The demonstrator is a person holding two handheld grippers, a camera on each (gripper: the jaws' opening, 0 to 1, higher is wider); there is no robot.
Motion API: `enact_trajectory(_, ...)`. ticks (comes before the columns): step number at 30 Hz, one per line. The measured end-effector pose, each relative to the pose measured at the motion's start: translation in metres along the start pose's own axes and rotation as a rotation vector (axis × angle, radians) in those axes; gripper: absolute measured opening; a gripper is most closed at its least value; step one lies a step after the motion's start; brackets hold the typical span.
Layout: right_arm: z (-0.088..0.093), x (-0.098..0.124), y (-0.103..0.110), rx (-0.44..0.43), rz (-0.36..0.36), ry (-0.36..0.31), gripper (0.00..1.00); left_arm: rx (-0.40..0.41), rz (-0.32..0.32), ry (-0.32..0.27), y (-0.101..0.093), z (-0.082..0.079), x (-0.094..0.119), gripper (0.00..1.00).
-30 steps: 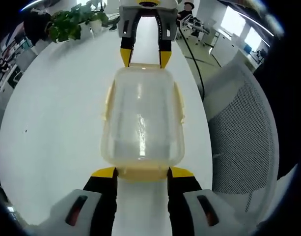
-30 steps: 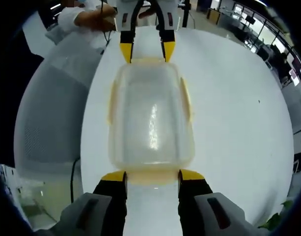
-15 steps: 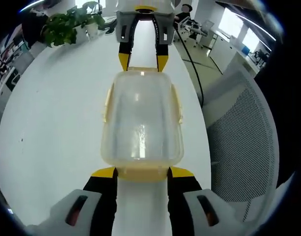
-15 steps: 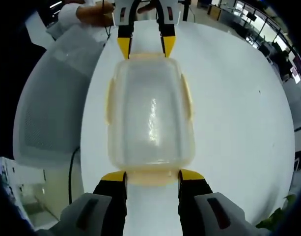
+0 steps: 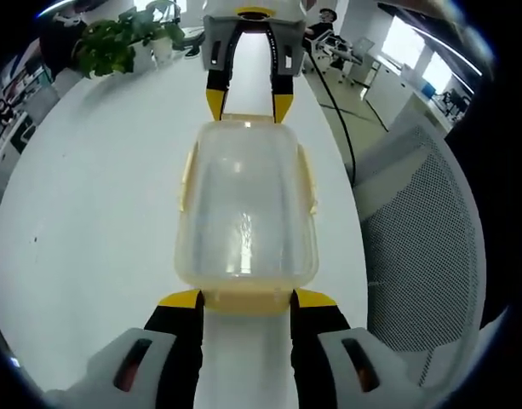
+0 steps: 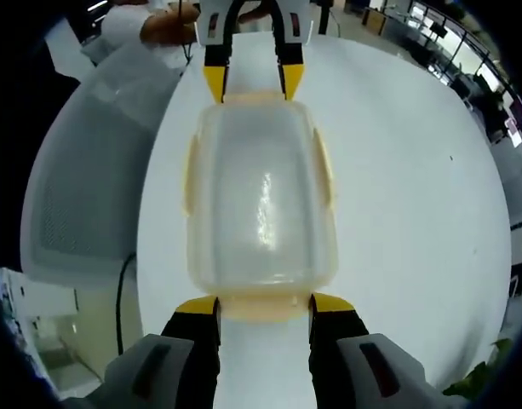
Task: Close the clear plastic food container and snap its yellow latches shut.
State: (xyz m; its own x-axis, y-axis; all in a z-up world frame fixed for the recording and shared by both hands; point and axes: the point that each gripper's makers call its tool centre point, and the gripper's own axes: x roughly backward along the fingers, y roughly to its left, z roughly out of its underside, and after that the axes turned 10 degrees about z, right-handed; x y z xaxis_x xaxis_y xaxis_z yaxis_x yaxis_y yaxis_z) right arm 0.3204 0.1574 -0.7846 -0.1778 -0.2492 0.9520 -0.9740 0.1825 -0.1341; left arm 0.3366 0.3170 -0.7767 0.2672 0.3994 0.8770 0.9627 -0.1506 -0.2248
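White round table under us. On it we see the clear plastic food container, lid on, yellow latches along its sides. Near the far edge, a potted plant; a black cable trails off the rim.

Clear food container with pale yellow latches, yellow-tipped black grippers, white table, green plant, white mesh chair
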Motion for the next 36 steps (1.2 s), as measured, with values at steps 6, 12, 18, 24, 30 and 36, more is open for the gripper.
enact_trajectory(6,0.0012,-0.0012,-0.0006,-0.005,-0.001,0.008,0.40,0.001,0.004,0.011,0.0023,-0.0001,-0.0020,0.39)
enact_trajectory(12,0.0020,-0.0009,-0.0001,-0.009,0.007,-0.012,0.40,-0.003,-0.003,0.008,0.0019,-0.0001,-0.0023,0.39)
enact_trajectory(18,0.0042,-0.0006,0.0008,-0.007,-0.004,-0.011,0.40,-0.002,0.006,-0.005,0.0015,-0.0018,-0.0037,0.39)
enact_trajectory(24,0.0042,0.0006,-0.0002,0.014,0.002,-0.027,0.41,-0.006,0.009,-0.015,0.0010,-0.0021,-0.0033,0.40)
enact_trajectory(30,0.0023,0.0045,-0.0007,0.013,0.004,-0.045,0.41,0.011,-0.009,-0.040,0.0060,-0.0039,-0.0001,0.44)
enact_trajectory(36,0.0033,0.0047,-0.0027,-0.016,0.014,-0.043,0.42,0.010,0.001,-0.034,0.0027,-0.0041,-0.0007,0.43)
